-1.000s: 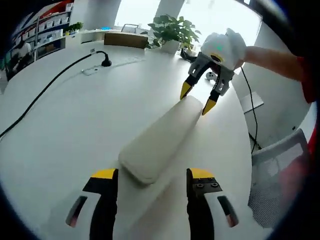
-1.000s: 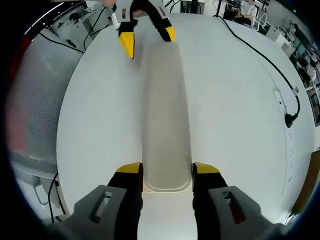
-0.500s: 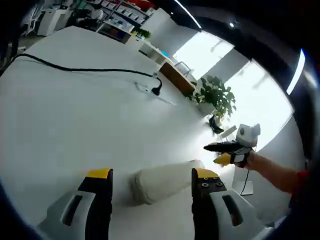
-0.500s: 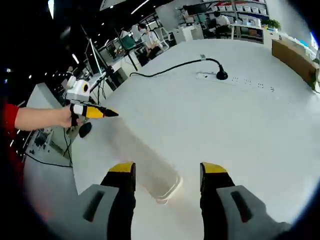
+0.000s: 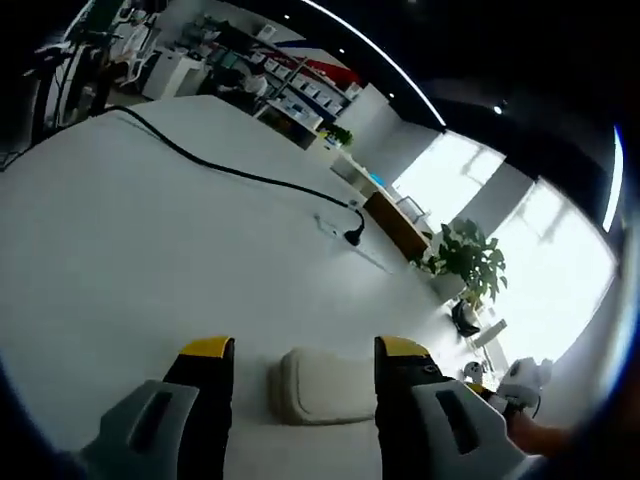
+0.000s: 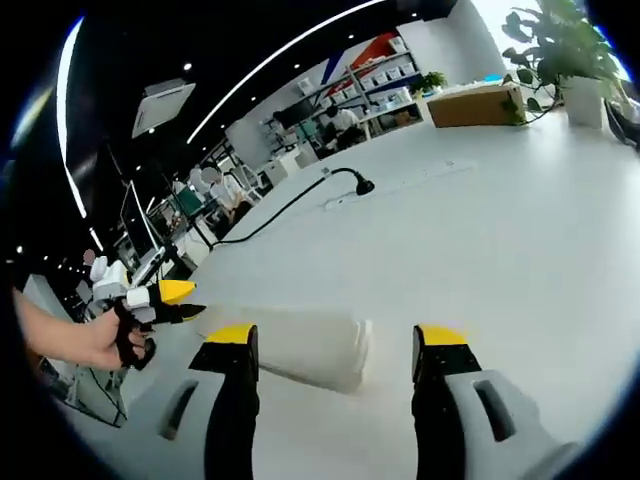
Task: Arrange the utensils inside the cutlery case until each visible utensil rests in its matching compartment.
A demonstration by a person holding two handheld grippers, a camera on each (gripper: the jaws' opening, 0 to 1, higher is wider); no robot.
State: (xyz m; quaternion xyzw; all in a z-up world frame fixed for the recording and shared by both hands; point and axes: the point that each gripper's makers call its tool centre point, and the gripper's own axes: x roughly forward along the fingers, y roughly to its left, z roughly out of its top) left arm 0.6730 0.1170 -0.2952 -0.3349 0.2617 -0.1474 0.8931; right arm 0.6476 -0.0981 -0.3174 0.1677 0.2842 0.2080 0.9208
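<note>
Your left claw [image 5: 295, 350] is spread with the case's [image 5: 325, 385] near end between its tips; your right claw [image 6: 335, 338] is spread at the other end [image 6: 290, 345]. Both claws have tipped low since a second ago, so you are likely lining up to open the closed case. Beyond, at 12 o'clock, a cable [image 5: 230, 170] and plug cross the counter [image 5: 120, 250], well clear; a plant [image 5: 470, 262] stands at 1 o'clock.

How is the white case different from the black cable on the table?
The cutlery case is cream, thick and rounded like a loaf; the black cable is dark, thin and long. The cutlery case lies close, between the open left tongs; the black cable trails far across the table to a plug. Both rest on the same white table.
</note>
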